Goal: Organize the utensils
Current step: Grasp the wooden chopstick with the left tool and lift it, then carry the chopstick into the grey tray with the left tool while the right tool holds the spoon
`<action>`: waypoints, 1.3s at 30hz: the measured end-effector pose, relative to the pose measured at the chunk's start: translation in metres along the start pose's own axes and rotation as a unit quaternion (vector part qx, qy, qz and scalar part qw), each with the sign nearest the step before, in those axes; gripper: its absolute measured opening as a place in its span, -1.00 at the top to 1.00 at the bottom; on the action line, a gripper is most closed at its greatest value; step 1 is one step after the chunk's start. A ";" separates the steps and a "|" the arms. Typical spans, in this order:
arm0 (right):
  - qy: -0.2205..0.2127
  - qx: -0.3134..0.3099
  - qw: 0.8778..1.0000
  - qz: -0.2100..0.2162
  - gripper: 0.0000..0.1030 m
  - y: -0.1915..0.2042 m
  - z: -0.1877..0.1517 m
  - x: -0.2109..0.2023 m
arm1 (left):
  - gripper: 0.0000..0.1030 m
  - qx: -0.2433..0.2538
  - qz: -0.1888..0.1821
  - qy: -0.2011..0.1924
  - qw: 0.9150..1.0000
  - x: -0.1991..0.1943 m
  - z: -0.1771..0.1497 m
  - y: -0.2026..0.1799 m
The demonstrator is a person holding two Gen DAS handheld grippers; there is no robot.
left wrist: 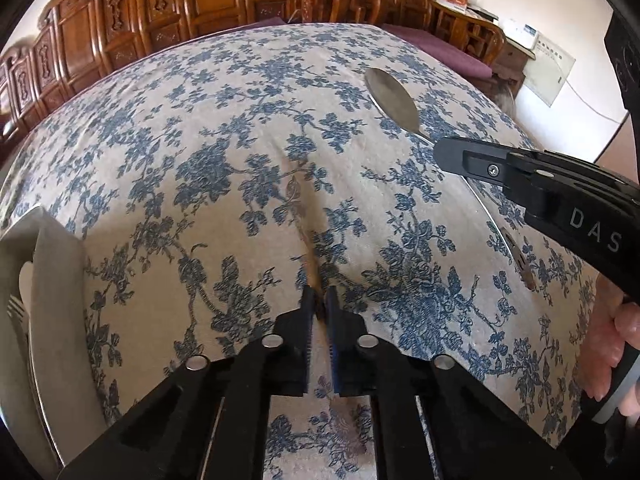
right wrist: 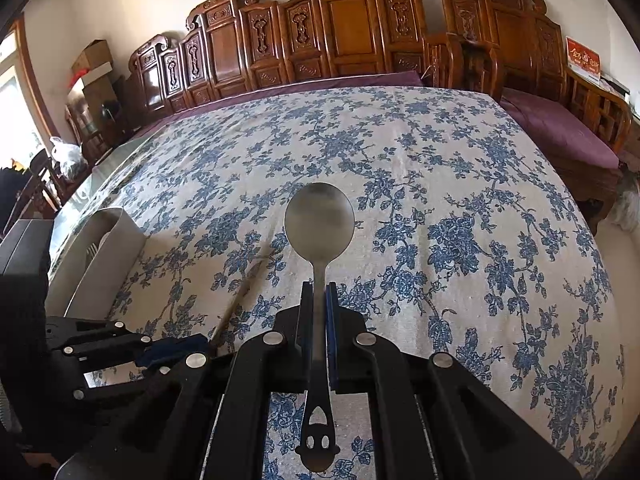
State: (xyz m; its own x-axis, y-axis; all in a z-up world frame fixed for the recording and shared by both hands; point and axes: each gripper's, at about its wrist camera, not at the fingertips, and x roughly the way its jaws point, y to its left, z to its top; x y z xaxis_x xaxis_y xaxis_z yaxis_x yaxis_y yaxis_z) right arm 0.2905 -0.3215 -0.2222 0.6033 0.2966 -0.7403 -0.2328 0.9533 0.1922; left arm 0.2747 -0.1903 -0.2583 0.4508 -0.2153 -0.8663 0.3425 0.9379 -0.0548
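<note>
The right claw (right wrist: 319, 300) pinches a spoon (right wrist: 319, 220) by its handle, bowl forward, above the floral worktop (right wrist: 460, 200). The handle end, with a smiley cutout, pokes back past the pads. The left claw (left wrist: 319, 312) is nearly pressed together on a thin brown stick, perhaps a chopstick (left wrist: 306, 224), blurred and hard to make out. At the left edge stands a white holder (right wrist: 108, 256), cut off, with fork tines (right wrist: 93, 250) barely showing inside.
</note>
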 end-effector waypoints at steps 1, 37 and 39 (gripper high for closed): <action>0.000 0.000 1.000 0.000 0.86 0.000 0.000 0.000 | 0.92 -0.003 0.001 0.001 1.000 -0.002 -0.002 0.002; 0.026 -0.086 0.996 0.005 0.86 0.074 -0.036 -0.011 | 0.92 -0.044 0.036 -0.075 0.996 -0.118 -0.034 0.065; 0.023 -0.081 0.996 0.018 0.86 0.078 -0.037 -0.017 | 0.92 -0.046 0.039 -0.079 0.995 -0.124 -0.036 0.069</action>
State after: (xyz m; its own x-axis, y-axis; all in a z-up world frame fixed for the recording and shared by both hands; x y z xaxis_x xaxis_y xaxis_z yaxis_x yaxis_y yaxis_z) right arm 0.2343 -0.2543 -0.2186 0.5566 0.3245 -0.7648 -0.3765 0.9191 0.1160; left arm 0.2126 -0.0891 -0.1726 0.5991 -0.1743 -0.7815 0.2276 0.9728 -0.0426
